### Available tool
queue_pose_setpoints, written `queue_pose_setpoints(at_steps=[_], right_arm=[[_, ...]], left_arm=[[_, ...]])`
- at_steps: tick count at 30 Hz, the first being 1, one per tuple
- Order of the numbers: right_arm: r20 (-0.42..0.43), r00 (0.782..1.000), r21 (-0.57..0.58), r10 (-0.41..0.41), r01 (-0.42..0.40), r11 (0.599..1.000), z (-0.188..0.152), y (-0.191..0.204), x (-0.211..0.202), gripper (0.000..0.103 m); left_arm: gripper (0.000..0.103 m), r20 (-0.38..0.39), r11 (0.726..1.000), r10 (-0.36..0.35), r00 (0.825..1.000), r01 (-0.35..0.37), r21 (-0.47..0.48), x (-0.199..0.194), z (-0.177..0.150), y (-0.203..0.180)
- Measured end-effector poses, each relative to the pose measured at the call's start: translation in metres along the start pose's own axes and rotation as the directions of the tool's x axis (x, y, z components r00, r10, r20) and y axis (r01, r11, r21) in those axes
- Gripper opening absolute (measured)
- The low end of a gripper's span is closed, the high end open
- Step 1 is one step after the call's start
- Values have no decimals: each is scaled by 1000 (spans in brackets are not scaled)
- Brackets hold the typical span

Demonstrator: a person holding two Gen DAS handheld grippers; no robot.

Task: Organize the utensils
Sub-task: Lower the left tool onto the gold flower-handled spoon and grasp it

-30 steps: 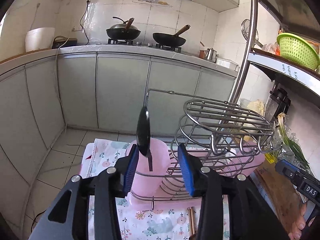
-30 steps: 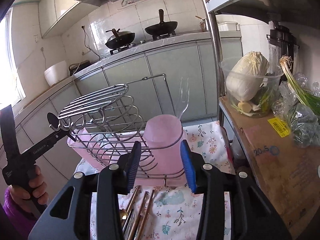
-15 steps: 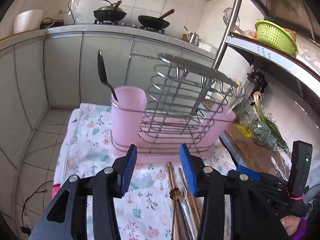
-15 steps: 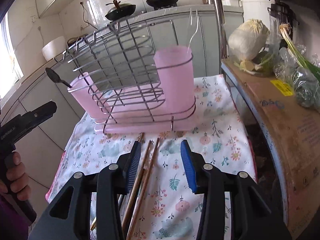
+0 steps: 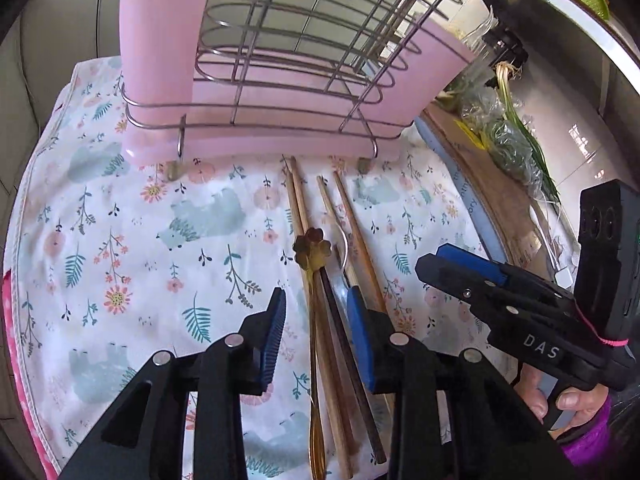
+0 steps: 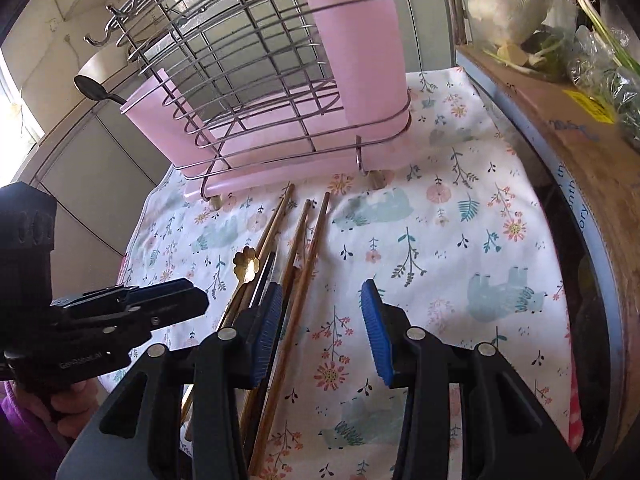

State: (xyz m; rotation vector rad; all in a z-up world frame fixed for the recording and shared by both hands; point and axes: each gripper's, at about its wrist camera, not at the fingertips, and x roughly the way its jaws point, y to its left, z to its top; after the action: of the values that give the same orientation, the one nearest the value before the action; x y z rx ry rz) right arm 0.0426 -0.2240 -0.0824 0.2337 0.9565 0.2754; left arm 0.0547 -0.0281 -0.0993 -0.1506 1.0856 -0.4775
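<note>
Several wooden chopsticks [image 5: 352, 220] [image 6: 308, 256], a gold flower-ended spoon [image 5: 312, 248] [image 6: 245, 264] and a silver utensil [image 5: 342, 240] lie on the floral cloth before a wire rack with pink cups [image 5: 160, 40] [image 6: 360, 60]. A black spoon [image 6: 92, 89] stands in the rack's far cup. My left gripper [image 5: 316, 320] is open, low over the utensils, its jaws either side of the gold spoon's handle. My right gripper [image 6: 324, 320] is open just right of the chopsticks and shows in the left wrist view [image 5: 460, 268].
The floral cloth [image 5: 120, 240] [image 6: 460, 240] covers the table. A cardboard-topped shelf [image 6: 560, 120] with cabbage [image 6: 508, 4] and bagged greens [image 5: 508, 144] runs along the right. Kitchen cabinets [image 6: 100, 152] stand behind.
Both grippers have dropped from the rack's height and tilted down toward the utensils on the cloth. The black spoon stays in the pink cup.
</note>
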Motion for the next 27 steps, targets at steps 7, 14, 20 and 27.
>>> queue_pose_setpoints(at_steps=[7, 14, 20, 27], right_arm=[[-32, 999, 31, 23, -22, 999, -2, -9, 11, 42], [-51, 998, 52, 41, -38, 998, 1, -12, 19, 42], [-83, 994, 71, 77, -71, 995, 1, -10, 29, 42], [-101, 993, 66, 69, -62, 996, -1, -6, 34, 42]], left_arm=[[8, -58, 1000, 8, 998, -7, 11, 30, 2, 2], [6, -26, 999, 3, 1000, -4, -49, 19, 5, 16], [6, -16, 982, -63, 998, 59, -179, 6, 4, 46], [6, -12, 974, -23, 1000, 19, -225, -2, -8, 66]])
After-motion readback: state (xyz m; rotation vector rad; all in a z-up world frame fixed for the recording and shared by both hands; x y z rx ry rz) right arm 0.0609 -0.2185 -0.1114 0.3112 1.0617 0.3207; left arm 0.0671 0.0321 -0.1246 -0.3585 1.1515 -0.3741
